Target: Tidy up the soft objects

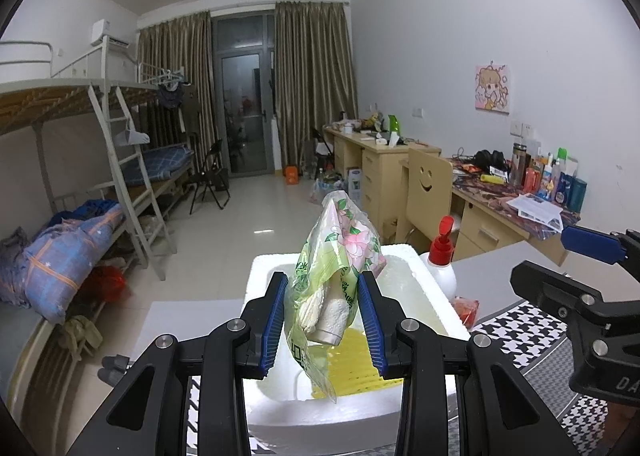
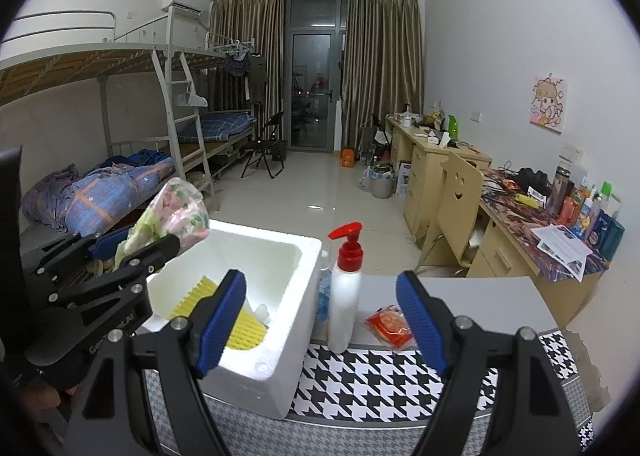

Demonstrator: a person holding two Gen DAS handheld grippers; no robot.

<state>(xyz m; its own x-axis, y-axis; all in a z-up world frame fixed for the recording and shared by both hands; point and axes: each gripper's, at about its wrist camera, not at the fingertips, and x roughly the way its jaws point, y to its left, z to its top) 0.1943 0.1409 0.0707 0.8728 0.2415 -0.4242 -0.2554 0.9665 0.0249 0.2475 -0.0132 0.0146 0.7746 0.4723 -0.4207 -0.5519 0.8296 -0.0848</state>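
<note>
1. The room is a dormitory: metal bunk beds (image 2: pixel 132 103) on the left, brown curtains (image 2: pixel 380 67) flanking a glass door, and pale wooden desks (image 2: pixel 436 163) along the right wall.
2. The work surface is a grey table (image 2: pixel 480 300) partly covered by a black-and-white houndstooth mat (image 2: pixel 380 380).
3. A white foam box (image 2: pixel 276 268) stands on the mat, with a yellow ribbed sheet (image 2: pixel 244 332) lying inside it.
4. Just beside the box stands a white pump bottle with a red nozzle (image 2: pixel 345 288), and near that lies a small red-and-orange snack packet (image 2: pixel 390 326).
5. The left gripper (image 1: pixel 322 312) pinches a floral, green-tinted plastic pack of soft tissues (image 1: pixel 340 256), held above the open box.
6. The right gripper (image 2: pixel 320 320) is spread wide and holds nothing, hovering in front of the bottle.
7. The step in hand is probably dropping the pack into the box. Lower it well below the rim before opening, so the loose wrapper does not snag the foam wall, and aim for the free space beside the yellow sheet.
</note>
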